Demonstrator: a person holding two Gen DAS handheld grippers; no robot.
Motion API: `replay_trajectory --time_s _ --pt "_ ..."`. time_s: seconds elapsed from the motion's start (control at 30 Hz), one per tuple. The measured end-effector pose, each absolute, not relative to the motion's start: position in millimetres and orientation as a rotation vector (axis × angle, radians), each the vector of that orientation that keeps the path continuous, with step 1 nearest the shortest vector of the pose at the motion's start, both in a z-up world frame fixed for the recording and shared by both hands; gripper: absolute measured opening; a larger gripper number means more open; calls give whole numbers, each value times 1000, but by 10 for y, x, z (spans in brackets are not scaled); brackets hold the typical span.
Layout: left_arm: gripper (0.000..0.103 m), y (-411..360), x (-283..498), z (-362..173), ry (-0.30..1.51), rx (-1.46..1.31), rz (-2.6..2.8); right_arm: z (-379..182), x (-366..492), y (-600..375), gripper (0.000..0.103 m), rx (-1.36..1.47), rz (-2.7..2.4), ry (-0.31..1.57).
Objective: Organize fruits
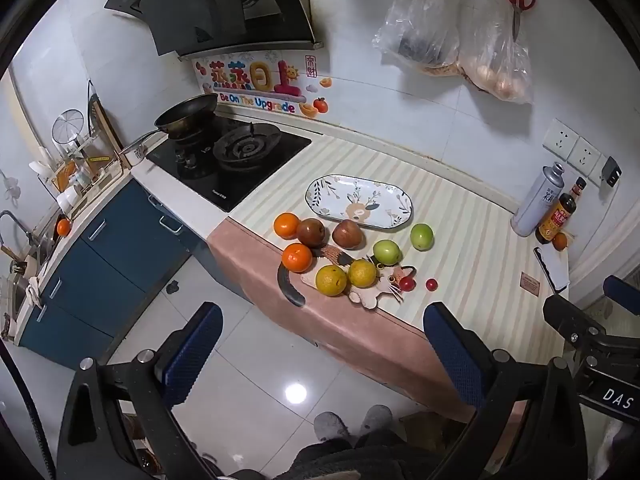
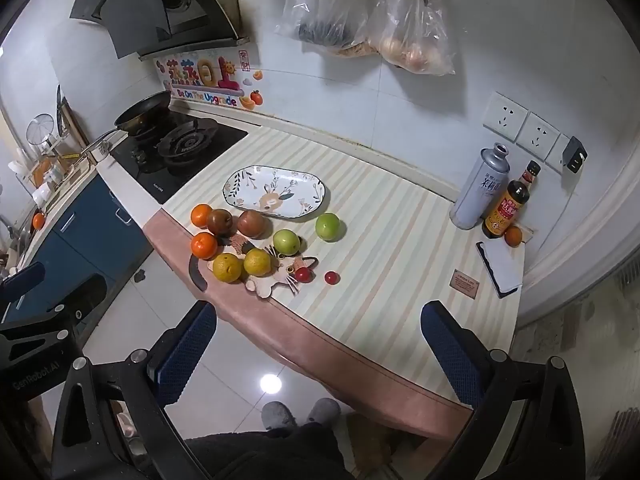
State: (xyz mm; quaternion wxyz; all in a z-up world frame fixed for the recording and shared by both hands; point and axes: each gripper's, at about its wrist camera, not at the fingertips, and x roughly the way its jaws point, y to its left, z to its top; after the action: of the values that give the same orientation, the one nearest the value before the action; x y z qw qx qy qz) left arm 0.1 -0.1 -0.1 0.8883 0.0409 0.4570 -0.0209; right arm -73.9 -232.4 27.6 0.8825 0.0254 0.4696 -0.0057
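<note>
Sitting in a loose cluster near the front edge of the striped counter [image 2: 380, 216] is all the fruit, none of it on the oval plate [image 2: 276, 191] just behind it. Two oranges [image 2: 202, 216] on the left side, one behind the other, two brownish-red fruits [image 2: 252, 223] beside them right up against the plate's front rim, two green ones [image 2: 328, 227] to the right of those. Two yellow citrus [image 2: 228, 267] sit on top of a cat-shaped mat [image 2: 280, 278], and so does one of the two cherry tomatoes [image 2: 303, 274]; the other one is just off it on the cloth.

Both grippers are held back off the counter edge, above the tiled floor, angled down at the pile. Left gripper [image 1: 320, 356] has its jaws spread wide with nothing between them, same deal with the right gripper [image 2: 316, 354]: wide apart, nothing in it.

Further out: gas stove [image 2: 180, 152] with a frying pan [image 2: 140, 114] to the left, a can [image 2: 480, 188] and dark sauce bottle [image 2: 508, 208] at the right by the wall, plastic bags [image 2: 380, 24] hanging above. Slippers [image 2: 300, 412] visible on the floor below.
</note>
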Motion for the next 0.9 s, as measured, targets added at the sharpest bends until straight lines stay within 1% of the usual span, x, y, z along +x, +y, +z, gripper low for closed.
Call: replay_trajectory --time_s 0.53,0.9 --pt "103 -68 4 -47 950 74 -51 287 -753 -2317 103 53 -14 979" --pt "103 -91 -38 18 944 72 -55 304 -761 -2357 103 58 -19 970"
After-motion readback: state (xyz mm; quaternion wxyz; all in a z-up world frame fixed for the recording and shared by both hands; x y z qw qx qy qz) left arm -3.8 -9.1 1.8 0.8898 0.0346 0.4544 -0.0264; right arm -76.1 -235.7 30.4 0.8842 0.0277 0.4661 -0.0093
